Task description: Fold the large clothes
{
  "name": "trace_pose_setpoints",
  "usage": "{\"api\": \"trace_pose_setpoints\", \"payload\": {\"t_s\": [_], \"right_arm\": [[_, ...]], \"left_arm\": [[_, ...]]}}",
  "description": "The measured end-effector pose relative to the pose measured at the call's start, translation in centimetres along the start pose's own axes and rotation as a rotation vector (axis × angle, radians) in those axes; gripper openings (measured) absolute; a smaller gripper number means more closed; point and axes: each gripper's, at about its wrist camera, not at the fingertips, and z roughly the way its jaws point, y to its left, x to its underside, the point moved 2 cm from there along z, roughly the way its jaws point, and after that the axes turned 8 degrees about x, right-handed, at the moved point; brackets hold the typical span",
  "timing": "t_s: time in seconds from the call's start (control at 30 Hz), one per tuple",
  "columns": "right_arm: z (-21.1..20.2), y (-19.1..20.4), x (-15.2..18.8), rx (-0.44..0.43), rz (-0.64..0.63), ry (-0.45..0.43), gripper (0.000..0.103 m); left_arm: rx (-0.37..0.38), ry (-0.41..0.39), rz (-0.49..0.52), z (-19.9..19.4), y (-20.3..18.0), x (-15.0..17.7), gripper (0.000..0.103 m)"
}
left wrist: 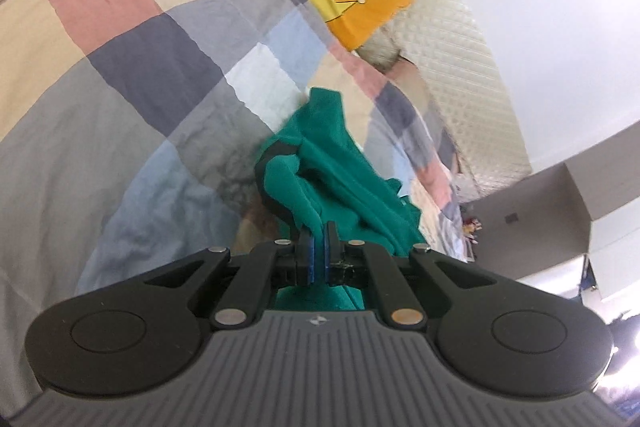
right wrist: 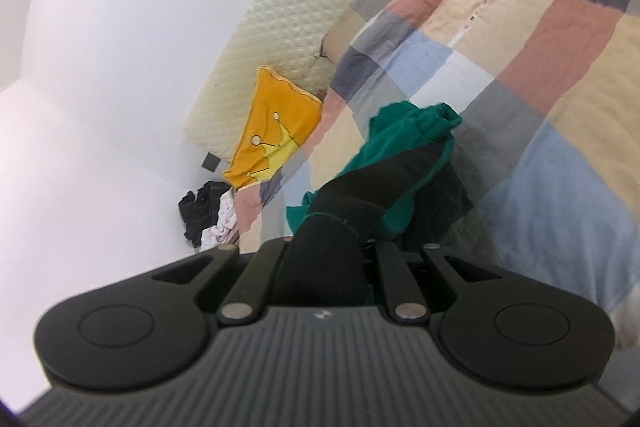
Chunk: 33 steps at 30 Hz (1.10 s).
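Since the green garment (left wrist: 320, 163) is soft, light and bunched above the checked bedspread (left wrist: 120, 75), we keep both claws clamped on it: left claw (left wrist: 319, 247) and right claw (right wrist: 332, 247). We'd grip seams or corners, not loose folds.

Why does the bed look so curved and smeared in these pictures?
Left wrist view: the fisheye lens bends the checked bedspread into an arc; the green garment looks motion-smeared. Right wrist view: same bending, the white wall washed out, dark cloth hiding the fingertips.
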Motion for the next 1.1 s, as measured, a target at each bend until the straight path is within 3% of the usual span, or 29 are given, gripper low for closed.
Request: {"api": "trace_pose_setpoints", "payload": {"t_s": [0.27, 0.37, 0.47, 0.63, 0.8, 0.87, 1.1], "right_arm": [[-9.2, -0.6, 1.9, -0.056, -0.03, -0.018, 0.01], [-11.9, -0.7, 2.7, -0.066, -0.037, -0.033, 0.01], [-12.1, -0.7, 2.5, -0.062, -0.026, -0.027, 0.011], [-7.4, -1.5, -0.3, -0.028, 0.071, -0.014, 0.011], [-0.4, -2.3, -5.0, 0.028, 0.185, -0.04, 0.011], [2.4, -2.8, -6.4, 0.063, 0.225, -0.054, 0.011], [13.1, -7.2, -8.3, 0.171, 0.402, -0.088, 0.011]], "left_arm": [[0.095, 0.006, 0.038, -7.0, -2.7, 5.0, 0.005], [0.117, 0.01, 0.04, -8.3, -3.2, 6.4, 0.005], [0.113, 0.023, 0.054, -7.7, -3.5, 6.5, 0.005], [0.084, 0.018, 0.039, -2.9, -4.2, 3.3, 0.005], [0.09, -0.005, 0.017, 4.6, -5.8, -1.1, 0.005], [0.049, -0.027, 0.04, 7.8, -6.5, -2.6, 0.005], [-0.041, -0.087, -0.048, 19.0, -5.0, -6.7, 0.005]]}}
